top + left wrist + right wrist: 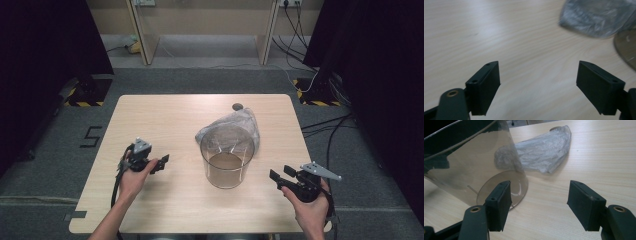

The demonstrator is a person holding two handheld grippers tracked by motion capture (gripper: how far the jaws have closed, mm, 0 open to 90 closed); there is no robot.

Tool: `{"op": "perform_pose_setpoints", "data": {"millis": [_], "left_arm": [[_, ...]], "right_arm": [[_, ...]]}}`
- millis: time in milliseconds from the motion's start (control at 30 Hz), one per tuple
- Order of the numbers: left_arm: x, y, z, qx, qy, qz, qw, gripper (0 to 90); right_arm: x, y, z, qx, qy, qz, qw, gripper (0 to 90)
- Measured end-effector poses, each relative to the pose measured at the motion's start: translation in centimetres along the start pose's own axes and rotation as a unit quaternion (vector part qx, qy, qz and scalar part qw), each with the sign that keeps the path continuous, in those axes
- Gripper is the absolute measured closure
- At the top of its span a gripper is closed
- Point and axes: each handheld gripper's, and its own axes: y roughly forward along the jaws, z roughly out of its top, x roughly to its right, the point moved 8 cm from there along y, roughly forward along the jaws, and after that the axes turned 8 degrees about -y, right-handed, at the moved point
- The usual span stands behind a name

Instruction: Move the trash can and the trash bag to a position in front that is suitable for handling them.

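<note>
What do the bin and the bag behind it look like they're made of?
Bin: likely clear smoky plastic, glossy; the table shows through its wall and it carries reflections. Bag: thin greyish translucent plastic film, judging by its fine crinkles and soft sheen.

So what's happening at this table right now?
A person holds a two-jaw gripper in each hand over a wooden table. Both the left gripper and the right gripper are open and hold nothing. Between them stands a clear plastic bin, upright, with a crumpled plastic bag lying just behind it.
</note>
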Motion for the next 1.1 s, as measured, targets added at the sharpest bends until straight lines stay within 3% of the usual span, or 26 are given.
{"op": "perform_pose_setpoints", "data": {"millis": [67,100,167,300,467,500,567,633,700,767,833,867,900,967,1000,1067,1100], "left_arm": [[0.3,0.6,0.6,-0.002,0.004,-0.008,1.0000,21.3],[1.2,2.3,2.0,-0.010,0.020,-0.024,0.9995,22.5],[2.2,4.4,3.3,-0.025,0.044,-0.041,0.9979,24.0],[3.8,7.8,4.7,-0.035,0.068,-0.065,0.9949,30.2],[5.5,11.5,4.9,-0.059,0.082,-0.090,0.9908,36.3],[5.5,11.5,4.9,-0.059,0.082,-0.090,0.9908,37.7],[5.9,12.6,4.7,-0.075,0.093,-0.093,0.9884,39.1],[6.0,13.7,4.1,-0.097,0.104,-0.081,0.9865,47.5],[6.0,13.8,4.0,-0.102,0.106,-0.079,0.9860,57.3],[6.2,13.7,4.0,-0.097,0.100,-0.090,0.9862,76.5],[6.1,13.4,4.0,-0.095,0.111,-0.090,0.9852,86.5],[5.4,12.5,3.9,-0.091,0.124,-0.072,0.9855,87.8],[5.4,12.5,3.9,-0.091,0.124,-0.072,0.9855,88.1],[3.8,10.5,3.5,-0.087,0.121,-0.051,0.9876,88.2],[3.8,10.5,3.5,-0.087,0.121,-0.051,0.9876,88.1],[1.5,6.6,2.6,-0.058,0.117,-0.027,0.9910,88.0],[1.5,6.6,2.6,-0.058,0.117,-0.027,0.9910,87.9]], "right_arm": [[0.1,0.0,-0.1,0.000,0.001,0.000,1.0000,35.5],[0.3,0.0,-0.2,0.000,0.002,-0.001,1.0000,35.4],[0.6,-0.1,-0.3,0.001,0.003,-0.001,1.0000,35.4],[1.1,-0.2,-0.9,-0.002,0.010,-0.003,0.9999,35.4],[1.3,-0.3,-1.5,-0.007,0.014,0.001,0.9999,35.3],[1.4,-0.3,-1.6,-0.008,0.013,0.001,0.9999,35.3],[1.5,-0.4,-1.6,-0.007,0.014,0.001,0.9999,35.4],[1.7,-0.6,-1.7,-0.007,0.015,0.000,0.9999,35.4],[1.8,-0.7,-1.8,-0.007,0.017,-0.002,0.9998,35.4],[1.9,-0.8,-2.0,-0.008,0.019,-0.003,0.9998,35.4],[2.0,-0.8,-2.0,-0.008,0.019,-0.003,0.9998,35.5],[2.0,-0.8,-2.2,-0.011,0.022,-0.003,0.9997,35.5],[2.0,-0.8,-2.2,-0.011,0.022,-0.003,0.9997,35.5],[1.9,-0.6,-2.3,-0.012,0.020,-0.001,0.9997,35.5],[1.8,-0.6,-2.3,-0.013,0.020,0.001,0.9997,35.5],[1.6,-0.4,-2.3,-0.013,0.018,0.005,0.9997,35.5],[1.6,-0.4,-2.3,-0.013,0.018,0.005,0.9997,35.5]]}}
